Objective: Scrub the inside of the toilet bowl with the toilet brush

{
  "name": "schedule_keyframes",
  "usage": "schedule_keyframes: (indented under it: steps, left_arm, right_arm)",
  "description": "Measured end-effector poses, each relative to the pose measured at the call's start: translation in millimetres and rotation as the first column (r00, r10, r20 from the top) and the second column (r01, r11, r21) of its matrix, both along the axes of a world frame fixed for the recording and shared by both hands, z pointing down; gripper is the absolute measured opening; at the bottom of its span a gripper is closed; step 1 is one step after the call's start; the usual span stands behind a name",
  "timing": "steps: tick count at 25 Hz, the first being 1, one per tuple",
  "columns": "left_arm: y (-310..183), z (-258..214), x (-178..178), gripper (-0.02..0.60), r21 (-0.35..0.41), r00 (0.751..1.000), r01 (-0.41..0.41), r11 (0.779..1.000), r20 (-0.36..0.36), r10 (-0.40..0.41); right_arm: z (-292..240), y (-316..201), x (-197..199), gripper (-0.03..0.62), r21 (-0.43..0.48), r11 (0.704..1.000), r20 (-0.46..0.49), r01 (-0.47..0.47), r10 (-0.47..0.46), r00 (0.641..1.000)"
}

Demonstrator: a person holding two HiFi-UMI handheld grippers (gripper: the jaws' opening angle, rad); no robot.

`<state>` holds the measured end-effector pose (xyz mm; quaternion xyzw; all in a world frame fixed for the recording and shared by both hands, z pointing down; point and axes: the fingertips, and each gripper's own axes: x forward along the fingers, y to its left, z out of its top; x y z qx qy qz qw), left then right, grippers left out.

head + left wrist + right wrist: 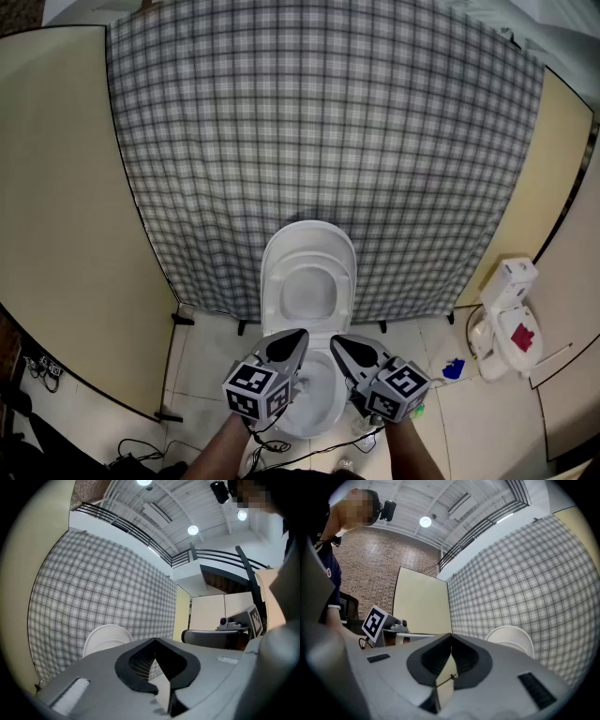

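Note:
The white toilet (277,302) stands before a checked curtain, its lid (309,246) raised; the bowl (319,398) lies below both grippers. My left gripper (298,335) and right gripper (336,342) hover side by side over the bowl's near half, both level, both shut with nothing between the jaws. The raised lid (107,637) shows beyond the closed jaws of the left gripper (153,640) in its own view. Past the right gripper (451,635), also closed, the lid (511,637) appears again. I see no toilet brush in any view.
A grey checked curtain (319,131) hangs behind the toilet, flanked by beige panels (56,187). At the right stands a white fixture with a red label (511,323), with a small blue object (454,368) on the tiles. Cables (141,450) lie on the floor at left.

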<state>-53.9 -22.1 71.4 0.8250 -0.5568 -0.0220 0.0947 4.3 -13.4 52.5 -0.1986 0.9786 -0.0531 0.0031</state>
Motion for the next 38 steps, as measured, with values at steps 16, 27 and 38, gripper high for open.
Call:
schedule_keyframes:
  steps: [16,27,38]
  left_arm:
    - [-8,80,16,0.009,-0.105,0.998,-0.046,0.993,-0.046,0.042]
    - [-23,196,58,0.009,-0.203,0.992,-0.109,0.973,-0.078,0.095]
    - [-39,301,115,0.011,-0.254,0.977,-0.211,0.944,-0.072,0.199]
  right_arm:
    - [67,-14,26,0.013,-0.085,0.994,-0.079,-0.061,0.054,0.995]
    - [186,-38,86,0.017,-0.175,0.971,-0.136,-0.163,0.14,0.981]
    - [302,-62,158,0.098,-0.26,0.915,-0.149,-0.308,0.276,0.949]
